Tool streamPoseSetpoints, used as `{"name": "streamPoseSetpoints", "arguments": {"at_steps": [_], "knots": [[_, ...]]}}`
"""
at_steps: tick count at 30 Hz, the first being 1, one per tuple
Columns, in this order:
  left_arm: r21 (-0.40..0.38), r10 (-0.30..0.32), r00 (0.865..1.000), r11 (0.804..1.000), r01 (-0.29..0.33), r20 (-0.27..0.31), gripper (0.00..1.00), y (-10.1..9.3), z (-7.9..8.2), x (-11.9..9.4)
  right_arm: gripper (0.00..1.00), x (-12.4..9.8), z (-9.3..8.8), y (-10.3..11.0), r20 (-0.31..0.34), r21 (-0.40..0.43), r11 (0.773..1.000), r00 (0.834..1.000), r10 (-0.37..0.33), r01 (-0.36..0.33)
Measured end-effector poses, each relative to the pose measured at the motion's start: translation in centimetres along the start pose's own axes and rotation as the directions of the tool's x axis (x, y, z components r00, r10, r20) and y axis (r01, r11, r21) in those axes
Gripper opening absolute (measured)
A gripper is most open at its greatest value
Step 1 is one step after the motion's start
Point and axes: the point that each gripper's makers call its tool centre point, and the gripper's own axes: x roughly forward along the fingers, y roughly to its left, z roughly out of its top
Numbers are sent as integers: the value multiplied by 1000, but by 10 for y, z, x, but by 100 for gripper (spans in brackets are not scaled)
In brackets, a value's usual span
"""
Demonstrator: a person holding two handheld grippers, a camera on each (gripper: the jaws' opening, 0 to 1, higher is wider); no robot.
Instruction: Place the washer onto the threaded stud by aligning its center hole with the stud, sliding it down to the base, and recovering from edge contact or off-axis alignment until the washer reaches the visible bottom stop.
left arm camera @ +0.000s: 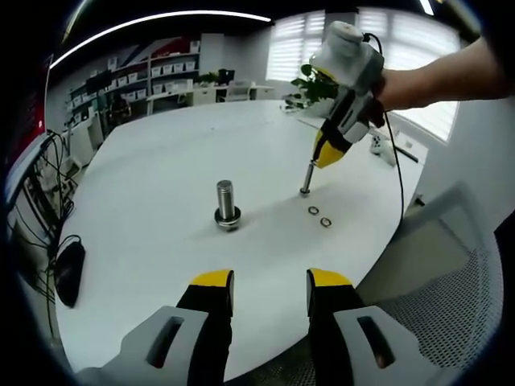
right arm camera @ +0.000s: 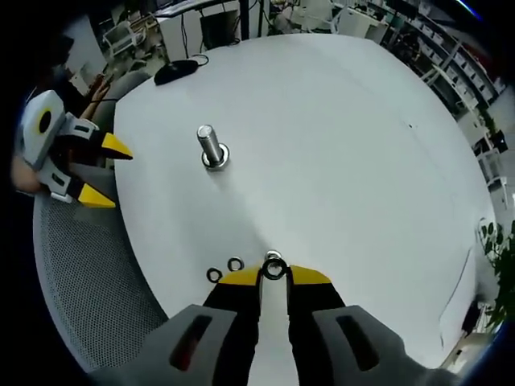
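Pinching a washer (right arm camera: 274, 268) at their yellow tips, the jaws of the right gripper (right arm camera: 274, 275) stand nearly closed, tips down at the white table (right arm camera: 362, 161). Two more washers (right arm camera: 224, 269) lie flat on the table just beside those tips, on the side toward the threaded stud (right arm camera: 211, 146). Well apart from the held washer, the stud stands upright on its wide base, nearer the table's edge where the mesh chair seat (right arm camera: 80, 273) begins. Beyond that edge the left gripper (right arm camera: 100, 170) hovers over the chair, its jaws spread and holding nothing. A black computer mouse (right arm camera: 179, 71) rests on the table past the stud.

Seen from the left gripper view, the left gripper (left arm camera: 269, 283) shows its two tips parted above the near table rim. The stud (left arm camera: 226, 206) rises ahead of them; farther off, the right gripper (left arm camera: 315, 173) points down at the table beside the two loose washers (left arm camera: 319, 216), a person's hand (left arm camera: 402, 80) gripping it.
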Motion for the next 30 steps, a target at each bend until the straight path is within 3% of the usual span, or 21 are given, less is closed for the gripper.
{"name": "streamPoseSetpoints", "arguments": {"at_steps": [30], "knots": [[-1, -4, 1000, 1000, 4, -13, 34, -1, -3, 1, 14, 19, 1, -1, -51, -2, 1000, 998, 22, -23]]}}
